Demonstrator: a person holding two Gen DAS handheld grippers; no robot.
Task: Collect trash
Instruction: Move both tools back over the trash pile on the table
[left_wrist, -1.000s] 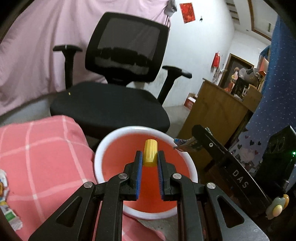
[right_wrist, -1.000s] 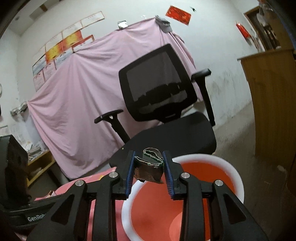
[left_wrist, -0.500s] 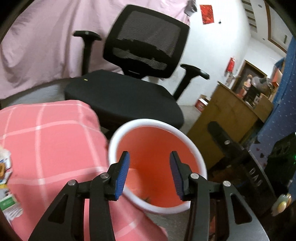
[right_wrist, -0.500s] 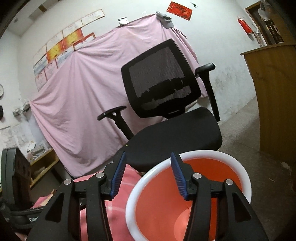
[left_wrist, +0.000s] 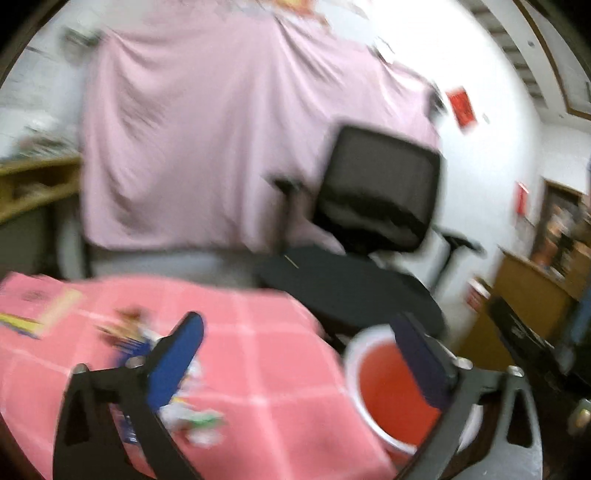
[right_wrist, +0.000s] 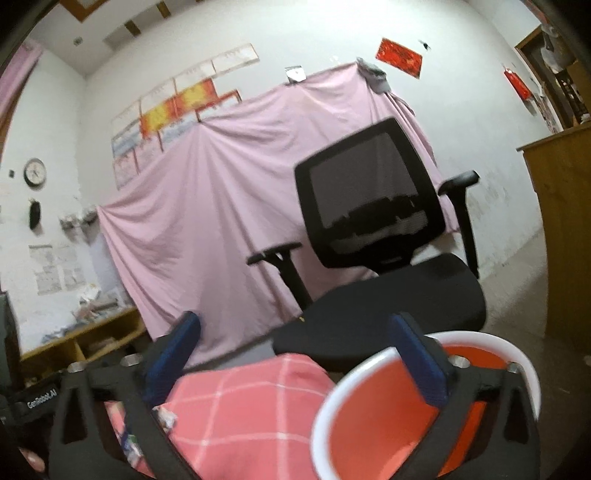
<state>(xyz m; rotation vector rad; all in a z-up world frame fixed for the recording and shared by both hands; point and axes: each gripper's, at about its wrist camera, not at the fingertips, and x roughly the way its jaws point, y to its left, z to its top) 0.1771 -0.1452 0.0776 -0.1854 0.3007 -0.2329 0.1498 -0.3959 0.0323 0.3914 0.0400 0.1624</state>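
Observation:
A red bin with a white rim (left_wrist: 373, 391) stands beside the table covered in a pink checked cloth (left_wrist: 258, 354); it also shows in the right wrist view (right_wrist: 332, 402). My left gripper (left_wrist: 299, 358) is wide open and empty, above the cloth's right edge. Crumpled wrappers (left_wrist: 192, 417) lie on the cloth under its left finger, and a flat packet (left_wrist: 40, 314) lies at the far left. My right gripper (right_wrist: 295, 354) is wide open and empty, above the bin's left rim. A scrap of wrapper (right_wrist: 164, 417) lies by its left finger.
A black office chair (right_wrist: 373, 236) stands just behind the table and bin, in front of a hanging pink sheet (right_wrist: 221, 206). A wooden cabinet (right_wrist: 565, 236) is to the right. A low shelf (right_wrist: 81, 339) runs along the left wall.
Both grippers let go of their trash over the bin and opened wide. The left view has swung left, away from the bin and over the cloth. The right gripper pulled back slightly.

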